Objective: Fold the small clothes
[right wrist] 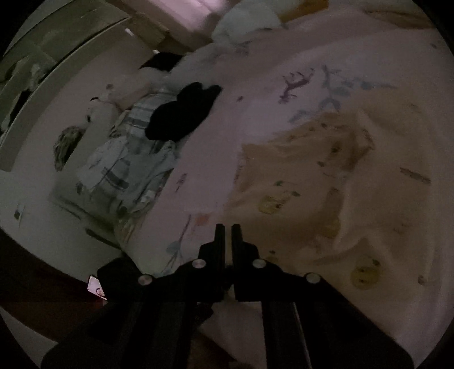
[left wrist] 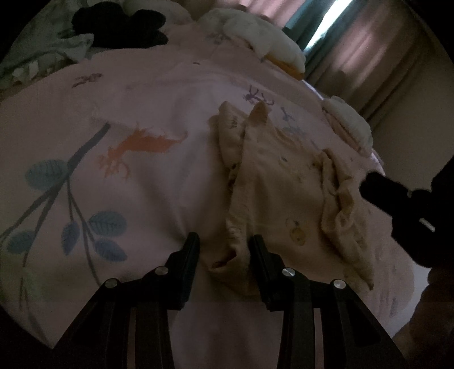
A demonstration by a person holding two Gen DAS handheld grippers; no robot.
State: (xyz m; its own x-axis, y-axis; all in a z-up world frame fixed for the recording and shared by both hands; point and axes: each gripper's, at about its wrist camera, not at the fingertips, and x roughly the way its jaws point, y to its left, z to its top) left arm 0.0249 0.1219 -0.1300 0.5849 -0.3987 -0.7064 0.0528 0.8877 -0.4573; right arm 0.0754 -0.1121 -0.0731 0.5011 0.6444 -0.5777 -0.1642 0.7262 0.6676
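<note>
A small cream garment (left wrist: 283,181) with little printed figures lies crumpled on a pink printed bedsheet (left wrist: 142,108). My left gripper (left wrist: 224,241) is open, its fingers on either side of the garment's near corner. My right gripper shows as a dark shape (left wrist: 397,198) at the garment's right edge in the left wrist view. In the right wrist view the right gripper (right wrist: 227,227) is shut with nothing visible between its fingers, at the near left edge of the same garment (right wrist: 312,176).
A black garment (left wrist: 122,25) (right wrist: 181,113) and striped pale-blue clothes (right wrist: 127,159) lie at the far side of the bed. White pillows or soft items (left wrist: 264,39) sit near the curtains (left wrist: 369,51). The bed edge drops to the floor (right wrist: 42,184).
</note>
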